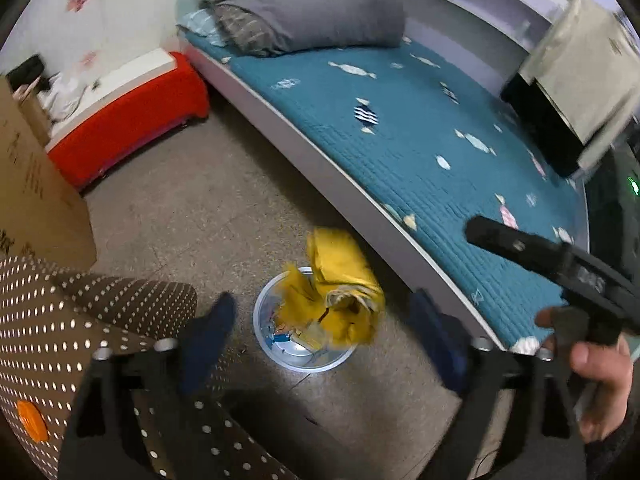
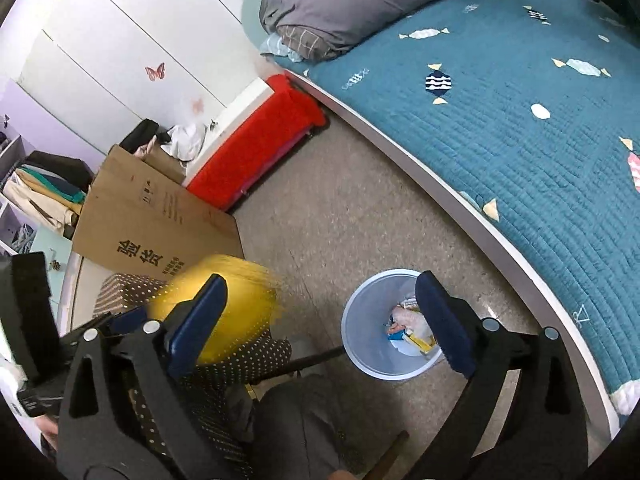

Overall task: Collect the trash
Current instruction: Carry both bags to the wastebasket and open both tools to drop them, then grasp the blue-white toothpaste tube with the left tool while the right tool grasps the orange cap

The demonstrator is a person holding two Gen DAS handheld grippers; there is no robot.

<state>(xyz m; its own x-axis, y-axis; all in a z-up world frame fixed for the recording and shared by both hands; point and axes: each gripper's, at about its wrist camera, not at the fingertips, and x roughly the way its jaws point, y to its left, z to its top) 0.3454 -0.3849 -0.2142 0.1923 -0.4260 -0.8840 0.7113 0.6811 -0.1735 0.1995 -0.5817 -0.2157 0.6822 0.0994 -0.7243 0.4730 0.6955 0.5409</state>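
Observation:
A crumpled yellow wrapper (image 1: 340, 288) is blurred in mid-air just above the pale blue trash bin (image 1: 264, 312), free of both fingers. My left gripper (image 1: 324, 340) is open above the bin, its blue fingers (image 1: 208, 332) wide apart. In the right wrist view the same yellow wrapper (image 2: 236, 300) shows as a blur behind the left finger. My right gripper (image 2: 324, 320) is open and empty above the floor, beside the bin (image 2: 364, 332), which holds several scraps. The right gripper's body (image 1: 560, 264) also shows in the left wrist view.
A bed with a teal quilt (image 1: 400, 132) and grey pillow (image 1: 304, 12) runs along the right. A red bench (image 1: 132, 124), a cardboard box (image 2: 156, 220) and a brown polka-dot stool (image 1: 60, 320) stand to the left. Grey floor (image 1: 208, 216) lies between.

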